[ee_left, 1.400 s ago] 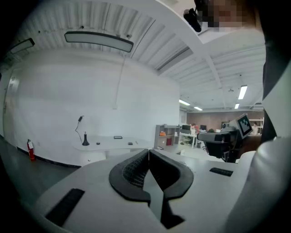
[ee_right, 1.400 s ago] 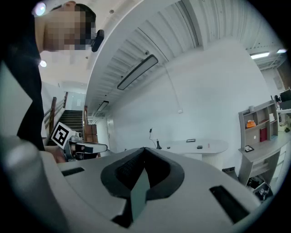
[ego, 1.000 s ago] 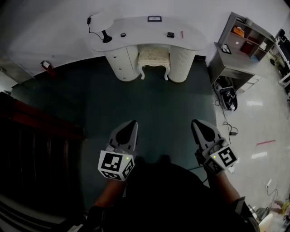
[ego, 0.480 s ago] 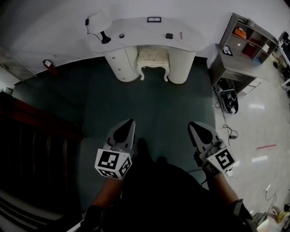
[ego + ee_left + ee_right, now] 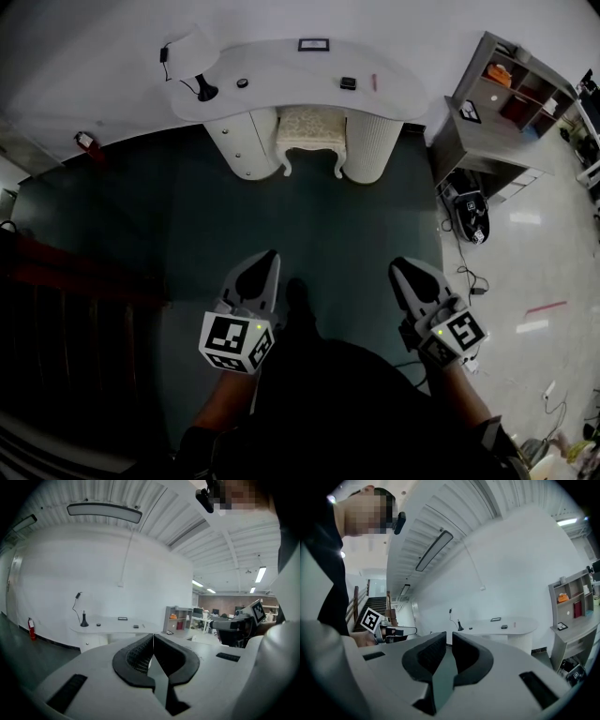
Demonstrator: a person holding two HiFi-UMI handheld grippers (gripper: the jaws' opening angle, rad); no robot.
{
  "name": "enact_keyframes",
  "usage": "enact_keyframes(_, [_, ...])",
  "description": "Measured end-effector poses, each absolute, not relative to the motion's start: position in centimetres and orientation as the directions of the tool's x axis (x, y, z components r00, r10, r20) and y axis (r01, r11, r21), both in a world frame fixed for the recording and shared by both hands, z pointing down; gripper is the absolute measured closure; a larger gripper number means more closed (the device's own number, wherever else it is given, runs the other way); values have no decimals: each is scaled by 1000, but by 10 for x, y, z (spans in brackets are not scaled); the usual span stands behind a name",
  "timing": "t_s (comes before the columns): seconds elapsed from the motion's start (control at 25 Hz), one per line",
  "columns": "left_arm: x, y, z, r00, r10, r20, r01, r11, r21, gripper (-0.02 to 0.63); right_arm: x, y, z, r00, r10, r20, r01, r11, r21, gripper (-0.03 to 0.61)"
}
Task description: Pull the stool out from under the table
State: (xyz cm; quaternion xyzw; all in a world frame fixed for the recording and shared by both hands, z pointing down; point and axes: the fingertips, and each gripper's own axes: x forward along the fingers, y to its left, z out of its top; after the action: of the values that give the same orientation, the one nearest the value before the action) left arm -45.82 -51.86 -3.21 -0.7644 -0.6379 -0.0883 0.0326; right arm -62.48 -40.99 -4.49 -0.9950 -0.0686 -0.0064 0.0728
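Observation:
The cream cushioned stool [image 5: 310, 132] stands tucked under the white curved table [image 5: 281, 82], between its two ribbed pedestals, at the top of the head view. Both grippers are held low over the dark green floor, well short of the stool. My left gripper [image 5: 271, 255] is shut and empty, and it points at the table [image 5: 112, 623]. My right gripper [image 5: 399, 266] is also shut with nothing in it, its tips [image 5: 449, 633] almost touching. In both gripper views the jaws hide the stool, while the table [image 5: 506, 624] shows beyond them.
A grey shelf unit [image 5: 506, 94] stands right of the table, with a black device [image 5: 466, 208] and cables on the floor beside it. A dark wooden stair rail [image 5: 75, 272] runs along the left. A black desk lamp [image 5: 202, 89] and small items sit on the table.
Both grippers and the person have moved forward over the green floor toward the table, which now looks slightly larger. The jaws have stayed shut.

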Motion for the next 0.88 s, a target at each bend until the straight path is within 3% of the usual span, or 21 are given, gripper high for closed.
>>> enact_keyframes(0.48, [-293,-431,-35,132,971,201,987,-148,67,600,-438,-320,-70,993,113,43,119,-982,-148,558])
enact_keyframes(0.88, [-220,-359,-33,110,964,241,987,-135,92,600,-357,-244,-68,993,116,25,119,-965,-236,558])
